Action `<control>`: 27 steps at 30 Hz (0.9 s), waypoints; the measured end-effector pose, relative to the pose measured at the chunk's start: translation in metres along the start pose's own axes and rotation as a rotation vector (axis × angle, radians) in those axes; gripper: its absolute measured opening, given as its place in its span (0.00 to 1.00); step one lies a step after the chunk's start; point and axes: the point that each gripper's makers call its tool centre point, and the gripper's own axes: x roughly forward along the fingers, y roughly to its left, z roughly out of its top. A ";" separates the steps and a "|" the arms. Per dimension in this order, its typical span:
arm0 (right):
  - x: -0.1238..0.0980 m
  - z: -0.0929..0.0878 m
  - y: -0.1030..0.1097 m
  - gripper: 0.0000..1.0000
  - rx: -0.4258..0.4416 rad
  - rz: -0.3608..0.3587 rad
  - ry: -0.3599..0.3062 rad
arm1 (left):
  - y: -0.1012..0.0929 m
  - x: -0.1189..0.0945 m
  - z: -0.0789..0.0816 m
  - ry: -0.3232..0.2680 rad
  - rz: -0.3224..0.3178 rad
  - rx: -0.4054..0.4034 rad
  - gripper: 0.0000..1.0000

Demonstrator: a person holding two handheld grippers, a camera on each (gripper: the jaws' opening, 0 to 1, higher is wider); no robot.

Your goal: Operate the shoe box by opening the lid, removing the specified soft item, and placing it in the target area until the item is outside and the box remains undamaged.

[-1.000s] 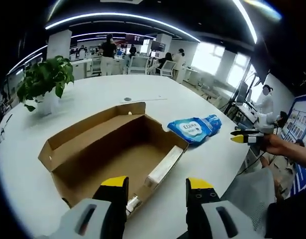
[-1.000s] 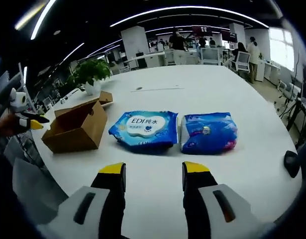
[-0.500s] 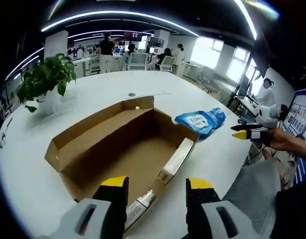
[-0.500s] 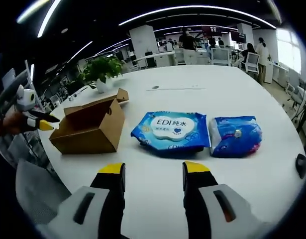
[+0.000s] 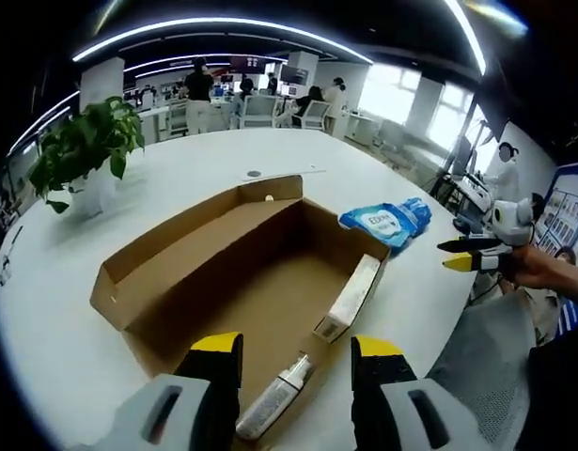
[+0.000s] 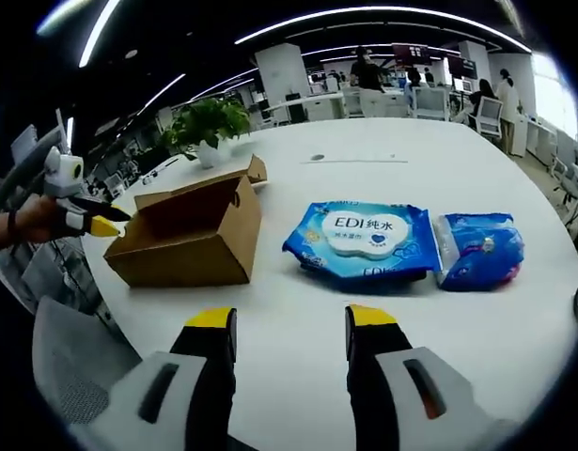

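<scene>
The open cardboard shoe box (image 5: 242,272) lies on the white round table (image 5: 176,178), lid off. Inside lie a white carton (image 5: 352,298) along the right wall and a small tube (image 5: 274,410) near the front. My left gripper (image 5: 296,349) hovers open over the box's near edge. Two blue wet-wipe packs (image 5: 387,222) rest on the table past the box. In the right gripper view the box (image 6: 190,240) stands at left, the large wipe pack (image 6: 364,241) and smaller pack (image 6: 481,250) ahead. My right gripper (image 6: 290,324) is open above bare table.
A potted plant (image 5: 82,155) stands at the table's far left, plant (image 6: 206,125) also behind the box. The other gripper (image 5: 481,254) is held by a hand at right. People and office chairs (image 5: 256,108) fill the background.
Both views have shifted: the left gripper came closer over the box, revealing the tube; the right gripper swung left, bringing the box more into view. The packs have not moved.
</scene>
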 end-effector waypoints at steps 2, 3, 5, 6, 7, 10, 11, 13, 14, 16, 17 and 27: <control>0.002 -0.001 0.004 0.43 -0.002 0.004 0.004 | 0.002 0.002 -0.002 0.007 -0.004 0.003 0.47; 0.003 -0.002 0.008 0.44 -0.010 0.010 0.008 | 0.003 0.002 -0.003 0.012 -0.005 0.006 0.47; 0.004 -0.003 0.011 0.44 -0.020 0.013 0.013 | 0.004 0.004 -0.005 0.025 -0.011 0.020 0.47; 0.004 -0.003 0.013 0.44 -0.020 0.015 0.012 | 0.005 0.005 -0.006 0.031 -0.014 0.025 0.47; 0.004 -0.003 0.014 0.44 -0.020 0.018 0.011 | 0.006 0.006 -0.007 0.039 -0.019 0.034 0.47; 0.005 -0.004 0.019 0.44 -0.023 0.024 0.015 | 0.010 0.009 -0.012 0.062 -0.034 0.060 0.47; 0.006 -0.006 0.021 0.44 -0.027 0.026 0.018 | 0.010 0.010 -0.013 0.070 -0.040 0.067 0.47; 0.007 -0.008 0.023 0.44 -0.026 0.028 0.027 | 0.010 0.011 -0.018 0.095 -0.053 0.097 0.47; 0.007 -0.009 0.024 0.44 -0.025 0.028 0.028 | 0.011 0.011 -0.018 0.099 -0.056 0.102 0.47; 0.008 -0.011 0.027 0.44 -0.025 0.029 0.033 | 0.012 0.014 -0.020 0.111 -0.068 0.108 0.47; 0.008 -0.011 0.028 0.44 -0.026 0.029 0.034 | 0.013 0.015 -0.021 0.119 -0.077 0.113 0.47; 0.009 -0.016 0.040 0.44 -0.031 0.037 0.046 | 0.010 0.034 -0.017 0.158 -0.134 0.160 0.47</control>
